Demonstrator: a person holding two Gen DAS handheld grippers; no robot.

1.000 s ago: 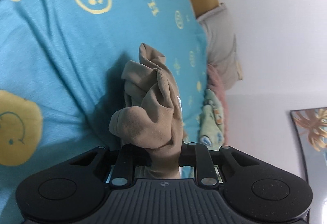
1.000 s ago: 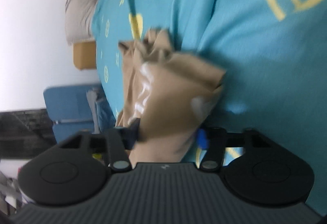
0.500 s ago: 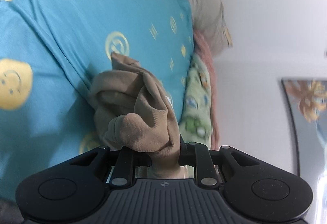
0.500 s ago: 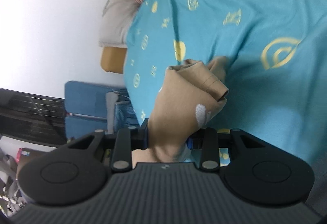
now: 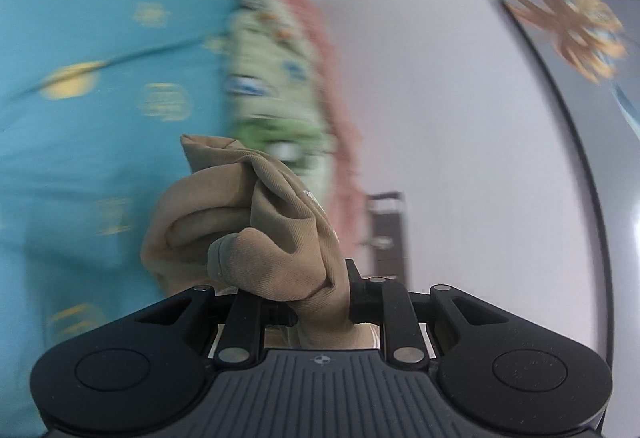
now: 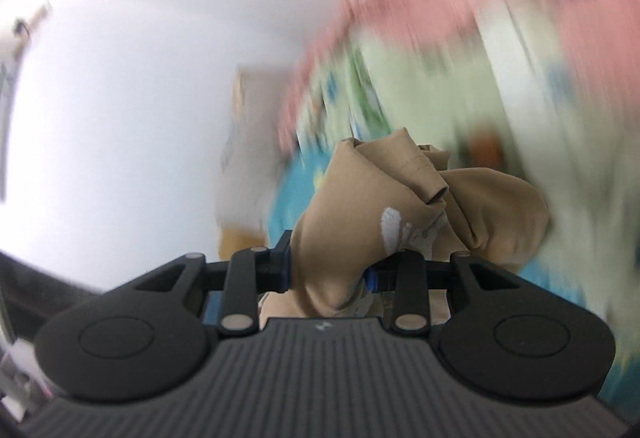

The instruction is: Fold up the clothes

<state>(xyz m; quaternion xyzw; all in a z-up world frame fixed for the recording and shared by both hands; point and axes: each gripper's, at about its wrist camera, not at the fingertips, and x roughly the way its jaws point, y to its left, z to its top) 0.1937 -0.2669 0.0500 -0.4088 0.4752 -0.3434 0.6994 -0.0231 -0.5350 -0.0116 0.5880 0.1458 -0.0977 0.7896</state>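
Observation:
A tan garment [image 5: 260, 222] is bunched in thick folds in my left gripper [image 5: 320, 294], whose jaws are shut on it close to the camera. In the right wrist view another bunch of the same tan garment [image 6: 360, 206], with a small white print, fills my right gripper [image 6: 326, 270], which is also shut on the cloth. Both bunches are lifted off the turquoise bedsheet [image 5: 100, 78] with yellow prints. The fingertips are hidden under the fabric, and both views are blurred by motion.
A green patterned quilt [image 5: 272, 78] and a pink fringed blanket [image 5: 336, 98] lie at the head of the bed against a white wall [image 5: 440, 118]. A framed picture [image 5: 580, 38] hangs on that wall. In the right wrist view the quilt [image 6: 440, 98] looms close.
Both grippers have risen off the bedsheet with the tan garment held in them. The views have swung from the sheet toward the quilt, the blanket and the wall.

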